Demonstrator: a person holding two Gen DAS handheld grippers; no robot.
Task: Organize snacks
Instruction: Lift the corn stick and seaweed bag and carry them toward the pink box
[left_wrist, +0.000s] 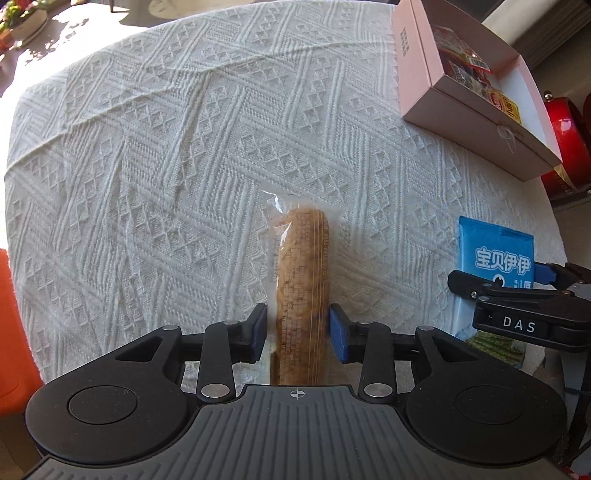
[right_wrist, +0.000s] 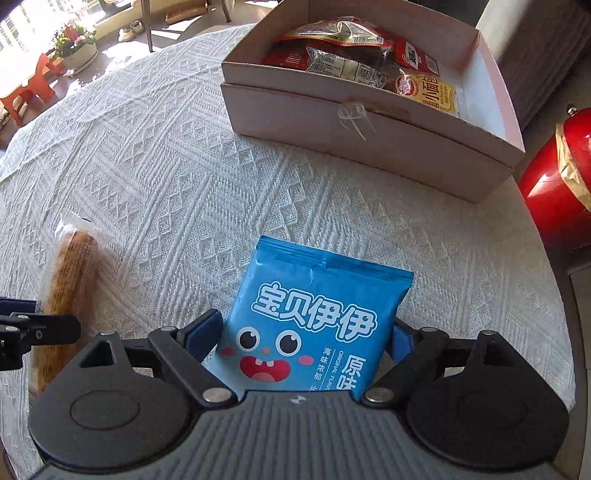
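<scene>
The left claw (left_wrist: 297, 328) stands half open around the wrapped biscuit stick (left_wrist: 303, 280), low in the frame, pads not pressing. The right claw (right_wrist: 306, 339) gapes wide around the blue snack bag (right_wrist: 314, 317). Both lie on the tabletop (right_wrist: 166, 166); the slippery wrappers might slide out on the way to the box (right_wrist: 369, 136)

A sunlit home dining spot: knitted white tablecloth (right_wrist: 155, 177), potted flowers (right_wrist: 74, 40) and orange chair (right_wrist: 35, 86) beyond.

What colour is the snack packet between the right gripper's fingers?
Bright blue packet with white lettering and a cartoon face, clearest in the right wrist view.
</scene>
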